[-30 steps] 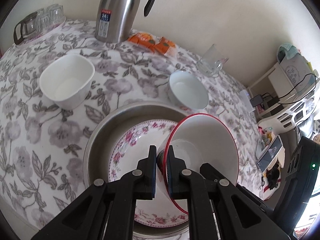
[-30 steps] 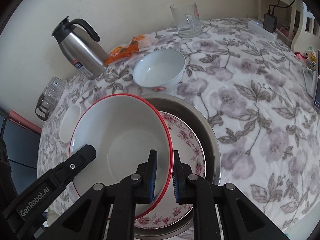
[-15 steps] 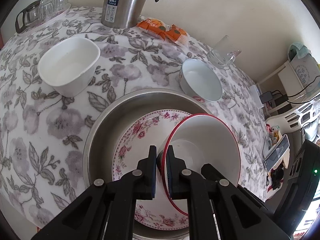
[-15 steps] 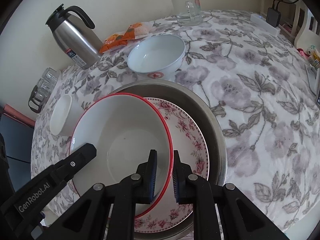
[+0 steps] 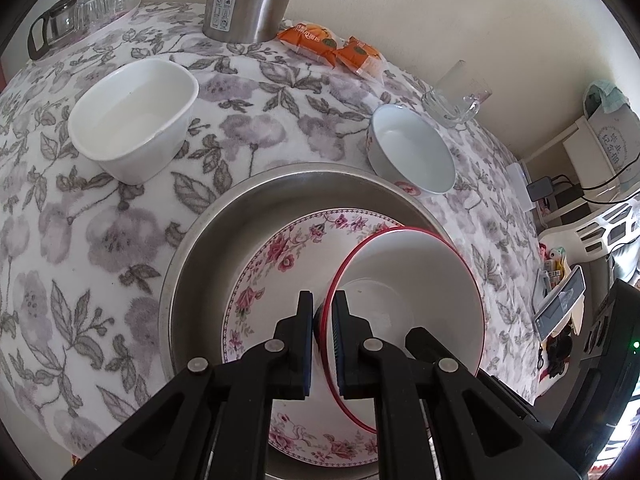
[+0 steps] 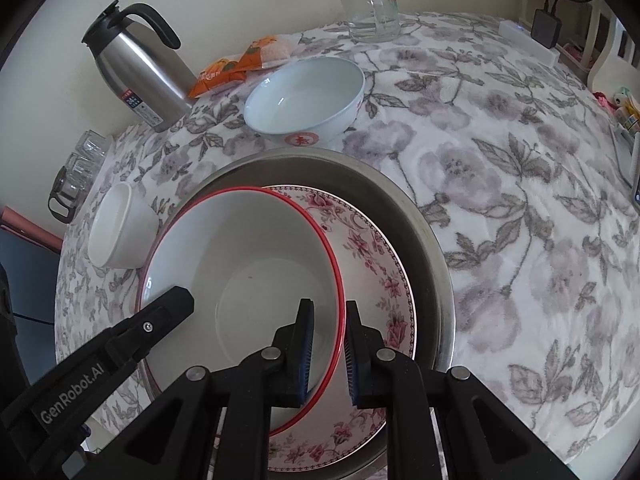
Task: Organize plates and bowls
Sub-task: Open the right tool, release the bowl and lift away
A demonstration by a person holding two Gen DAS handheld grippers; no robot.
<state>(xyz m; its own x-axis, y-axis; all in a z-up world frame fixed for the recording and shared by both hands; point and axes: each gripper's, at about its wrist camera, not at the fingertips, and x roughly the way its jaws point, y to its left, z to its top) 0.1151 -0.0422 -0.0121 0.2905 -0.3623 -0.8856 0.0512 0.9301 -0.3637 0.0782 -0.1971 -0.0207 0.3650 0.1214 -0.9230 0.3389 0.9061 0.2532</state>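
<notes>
Left gripper (image 5: pixel 323 336): clamping the near rim of the red-rimmed bowl (image 5: pixel 416 280).
Right gripper (image 6: pixel 329 346): pinching the same bowl's opposite rim.
Bowl: sitting over the floral plate (image 5: pixel 280 264), inside the steel basin (image 5: pixel 208 248).
Small bowl (image 6: pixel 304 96): resting just behind the basin.

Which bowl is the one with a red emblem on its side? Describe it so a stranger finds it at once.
Start at the big steel basin holding the floral plate. Just beyond its far rim stands a round pale bowl, before the orange snack packets. Unlike the plain squarish white bowl, it bears a red emblem low on its side.
</notes>
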